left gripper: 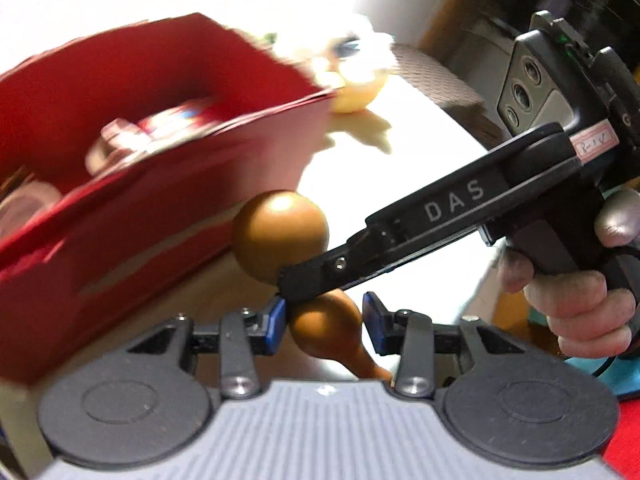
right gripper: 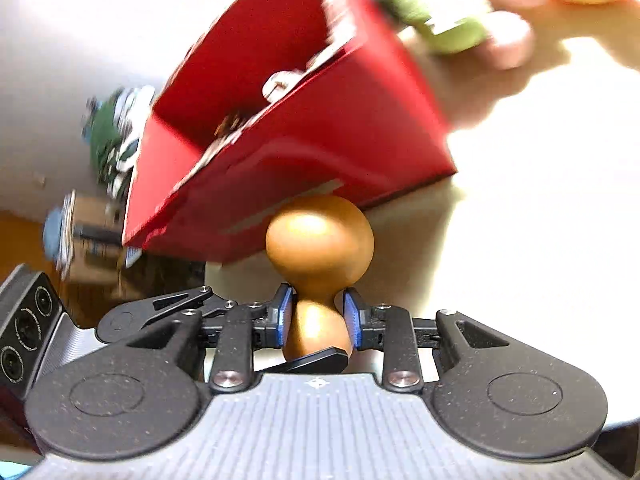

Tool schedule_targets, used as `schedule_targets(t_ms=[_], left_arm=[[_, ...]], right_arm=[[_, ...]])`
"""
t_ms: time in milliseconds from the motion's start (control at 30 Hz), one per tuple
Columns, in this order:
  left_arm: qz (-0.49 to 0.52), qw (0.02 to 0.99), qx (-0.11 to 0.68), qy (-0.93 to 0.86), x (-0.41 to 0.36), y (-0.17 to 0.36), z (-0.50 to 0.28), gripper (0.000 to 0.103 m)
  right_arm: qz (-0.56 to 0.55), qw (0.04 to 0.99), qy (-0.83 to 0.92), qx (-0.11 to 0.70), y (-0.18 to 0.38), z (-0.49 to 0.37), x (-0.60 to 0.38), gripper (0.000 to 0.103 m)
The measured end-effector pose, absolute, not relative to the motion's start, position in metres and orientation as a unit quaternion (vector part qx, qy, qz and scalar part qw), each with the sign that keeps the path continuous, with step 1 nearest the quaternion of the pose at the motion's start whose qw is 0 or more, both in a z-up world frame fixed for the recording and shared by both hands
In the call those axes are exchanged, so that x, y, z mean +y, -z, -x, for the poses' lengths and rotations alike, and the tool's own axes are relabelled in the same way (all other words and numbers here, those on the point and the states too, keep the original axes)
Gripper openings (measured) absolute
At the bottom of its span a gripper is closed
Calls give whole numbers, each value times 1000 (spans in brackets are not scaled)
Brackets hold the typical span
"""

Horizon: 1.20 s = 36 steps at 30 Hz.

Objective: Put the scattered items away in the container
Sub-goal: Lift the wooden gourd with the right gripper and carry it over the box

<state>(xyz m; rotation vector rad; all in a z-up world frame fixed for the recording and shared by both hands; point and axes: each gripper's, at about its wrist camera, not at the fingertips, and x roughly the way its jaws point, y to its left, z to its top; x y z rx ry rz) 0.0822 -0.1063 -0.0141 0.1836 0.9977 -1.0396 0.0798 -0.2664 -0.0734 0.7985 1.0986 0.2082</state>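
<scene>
Our right hand-held gripper (right gripper: 316,320) pinches the wooden gourd (right gripper: 319,240); left hand-held gripper (left gripper: 324,322) spread; we lift it over the red box (right gripper: 312,136) ahead.

The gourd-shaped piece (right gripper: 319,240) looks like smooth brown wood with a soft satin sheen and one bright highlight. The red box (left gripper: 168,184) seems matt card with a plain, even face. Both grippers, left (left gripper: 324,322) and right (right gripper: 318,318), are matt black plastic with metal screws, glossy blue pads (right gripper: 285,316) and ribbed grey housings. The tabletop (right gripper: 540,240) is smooth and pale.
</scene>
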Motion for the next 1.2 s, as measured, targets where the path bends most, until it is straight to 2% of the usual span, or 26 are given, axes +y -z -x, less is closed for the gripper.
schedule_targets(t_ms=[333, 500, 667, 933, 1200], left_arm=[[-130, 724, 373, 565, -177, -34, -72, 42], [-108, 756, 331, 554, -174, -70, -98, 42], [-91, 802, 304, 506, -146, -101, -132, 42], [-83, 850, 318, 412, -99, -104, -190, 42], [-45, 849, 391, 352, -66, -55, -236, 42]], right_arm=[[-388, 827, -4, 407, 22, -21, -321, 30], [-333, 877, -25, 346, -17, -36, -319, 30], [-291, 900, -91, 312, -44, -87, -298, 30], [-236, 899, -178, 323, -46, -173, -248, 30], [-231, 866, -204, 395, -1, -234, -213, 30]])
